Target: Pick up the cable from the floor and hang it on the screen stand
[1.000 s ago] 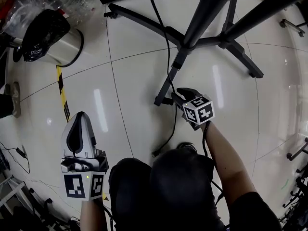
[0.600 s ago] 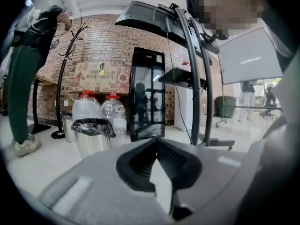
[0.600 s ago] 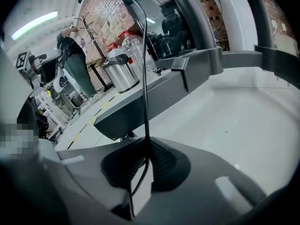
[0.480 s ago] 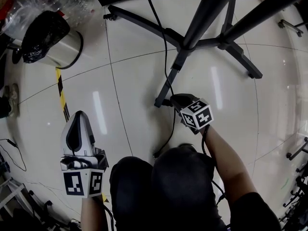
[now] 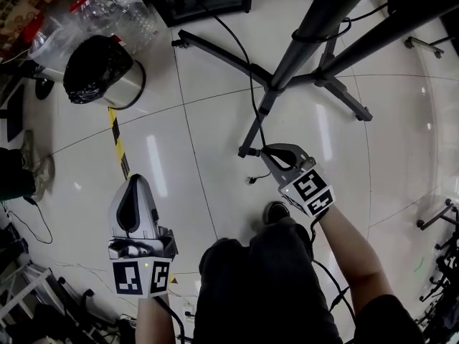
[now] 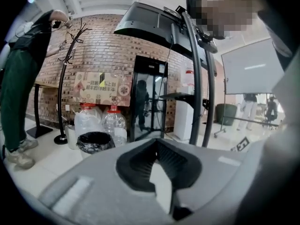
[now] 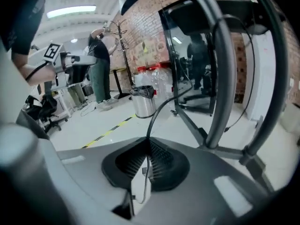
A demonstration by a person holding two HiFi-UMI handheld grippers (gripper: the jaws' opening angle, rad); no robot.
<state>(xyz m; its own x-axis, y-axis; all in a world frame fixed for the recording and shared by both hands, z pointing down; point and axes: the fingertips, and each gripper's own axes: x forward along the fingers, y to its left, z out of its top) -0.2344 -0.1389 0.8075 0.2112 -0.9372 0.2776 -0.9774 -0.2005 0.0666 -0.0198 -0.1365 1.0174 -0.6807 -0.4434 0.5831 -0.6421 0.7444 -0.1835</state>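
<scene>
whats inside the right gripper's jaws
The black cable runs between the right gripper's closing jaws, then arcs up toward the screen stand. The part between the pads is covered by them.

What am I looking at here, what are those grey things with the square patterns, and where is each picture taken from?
There is no robot here. A person holds a grey two-jaw tool in each hand, and the patterned cubes are part of those tools. The top-down picture comes from a camera on the person's head. The other two come from cameras riding on each tool, looking along its jaws. The right gripper is closing its jaws on a thin black cable that runs between them, next to the black screen stand. The left gripper is shut, with nothing in it. A lined bin and yellow-black tape are on the tiled floor.
</scene>
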